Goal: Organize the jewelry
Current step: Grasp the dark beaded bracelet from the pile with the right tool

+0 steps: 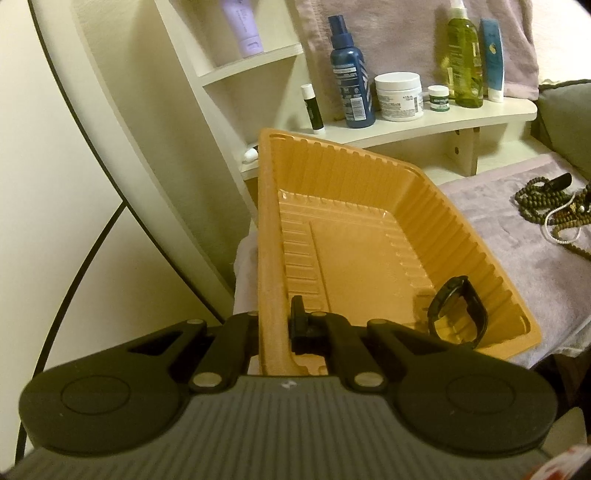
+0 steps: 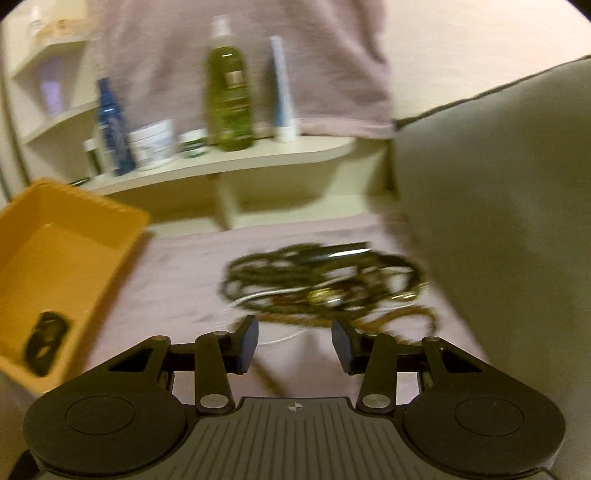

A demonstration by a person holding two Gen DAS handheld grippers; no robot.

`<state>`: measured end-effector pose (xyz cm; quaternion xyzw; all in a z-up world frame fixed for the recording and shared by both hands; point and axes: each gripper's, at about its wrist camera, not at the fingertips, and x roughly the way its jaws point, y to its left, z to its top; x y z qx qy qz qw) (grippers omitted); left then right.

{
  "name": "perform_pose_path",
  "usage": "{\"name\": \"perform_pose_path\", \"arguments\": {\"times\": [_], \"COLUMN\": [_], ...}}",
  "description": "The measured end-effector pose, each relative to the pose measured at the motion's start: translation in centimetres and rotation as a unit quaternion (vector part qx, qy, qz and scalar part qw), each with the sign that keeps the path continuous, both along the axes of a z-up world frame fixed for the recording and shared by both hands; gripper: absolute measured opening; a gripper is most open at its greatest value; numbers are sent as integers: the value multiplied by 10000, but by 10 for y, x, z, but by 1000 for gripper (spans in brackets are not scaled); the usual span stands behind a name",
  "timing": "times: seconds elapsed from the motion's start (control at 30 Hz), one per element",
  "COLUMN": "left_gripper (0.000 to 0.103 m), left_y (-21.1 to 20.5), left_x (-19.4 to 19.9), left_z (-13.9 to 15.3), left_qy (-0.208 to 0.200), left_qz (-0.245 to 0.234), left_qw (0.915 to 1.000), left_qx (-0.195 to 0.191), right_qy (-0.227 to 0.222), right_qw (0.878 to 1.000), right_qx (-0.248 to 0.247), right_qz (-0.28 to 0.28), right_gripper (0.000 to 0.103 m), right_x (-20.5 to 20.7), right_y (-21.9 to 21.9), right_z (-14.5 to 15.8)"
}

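Broadly, one lilac cloth (image 2: pixel 177 273) covers the work surface, and one grey-green cushion (image 2: pixel 498 206) rises along its right side. Behind them stands one cream shelf unit (image 1: pixel 424 122) with a mauve towel (image 1: pixel 388 40) hanging at its back.

One orange plastic tray (image 1: pixel 369 177) with ribbed walls sits on the cloth. The left gripper (image 1: pixel 273 328) is clamped on the tray's near-left wall, one finger outside it and one inside. One black wristwatch (image 1: pixel 458 314) lies in the tray's near-right corner, against the wall (the tray's only content).

To the right of the tray, well apart from it, one tangled heap of jewelry (image 2: pixel 321 280) rests on the cloth: dark bead strands, a white cord and a black clip-like piece, too blurred in the right wrist view to count singly. The right gripper (image 2: pixel 295 341) hangs just before that heap with its jaws spread wide and nothing between them.

On the long shelf the left wrist view shows six toiletries: one blue spray bottle (image 1: pixel 351 74), one green bottle (image 1: pixel 463 59), one blue-and-white tube (image 1: pixel 493 59), one large white jar (image 1: pixel 399 96), one small green-labelled jar (image 1: pixel 439 98) and one lip-balm stick (image 1: pixel 312 107). One lilac tube (image 1: pixel 242 26) stands on a higher shelf.
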<state>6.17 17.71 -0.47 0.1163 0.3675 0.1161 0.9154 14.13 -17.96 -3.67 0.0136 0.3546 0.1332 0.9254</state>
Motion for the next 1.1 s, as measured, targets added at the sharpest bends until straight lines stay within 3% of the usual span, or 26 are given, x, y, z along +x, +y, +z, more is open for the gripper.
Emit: {"name": "perform_pose_path", "arguments": {"times": [0.17,0.33,0.63,0.83,1.1], "left_gripper": [3,3,3,3,3], "left_y": [0,-1,0,0,0], "left_x": [1,2,2,2,0], "left_z": [0,0,-2,-2,-1], "left_qy": [18,39,51,44,6], "left_qz": [-25,-2,17,-23,-47], "left_qw": [10000,10000,10000,10000,10000], "left_qx": [40,57,46,62,53], "right_qy": [-215,-160,-110,-159,-598], "right_qw": [9991,9983,9982,9982,9970], "right_qx": [-307,-499,-588,-566,-467], "right_qz": [-201,-253,-96,-109,175], "right_gripper": [45,44,8,7,7], "right_x": [19,38,47,36,10], "right_y": [-14,-21,-15,-14,5], "right_z": [-4,-12,-18,-8,23]}}
